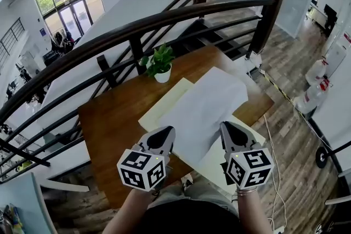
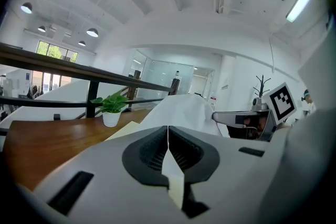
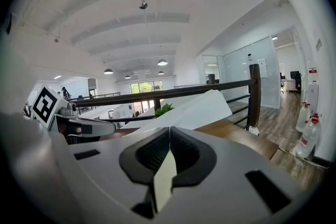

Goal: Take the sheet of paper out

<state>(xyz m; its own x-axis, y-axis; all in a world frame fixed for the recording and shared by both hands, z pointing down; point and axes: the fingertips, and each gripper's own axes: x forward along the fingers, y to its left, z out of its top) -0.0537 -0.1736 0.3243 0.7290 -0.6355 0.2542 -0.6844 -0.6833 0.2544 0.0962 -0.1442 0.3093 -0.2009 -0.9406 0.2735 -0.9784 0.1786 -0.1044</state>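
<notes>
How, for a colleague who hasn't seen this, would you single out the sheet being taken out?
Find the wooden table beside the dark railing, with a potted plant on it. Nearer than the plant, the sheet of paper arches above a flat cream folder. It alone is white, pinched by the left tongs and right tongs.

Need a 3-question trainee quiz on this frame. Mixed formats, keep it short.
1. True or false: the left hand-held gripper and the right hand-held gripper are both shut on the large white paper sheet.
2. The small green plant in a white pot stands: A) on the sheet; B) on the brown wooden table, beyond the sheet; C) on the floor.
3. What colour is the flat folder lying under the sheet?
Key: 1 true; 2 B; 3 pale yellow.
</notes>
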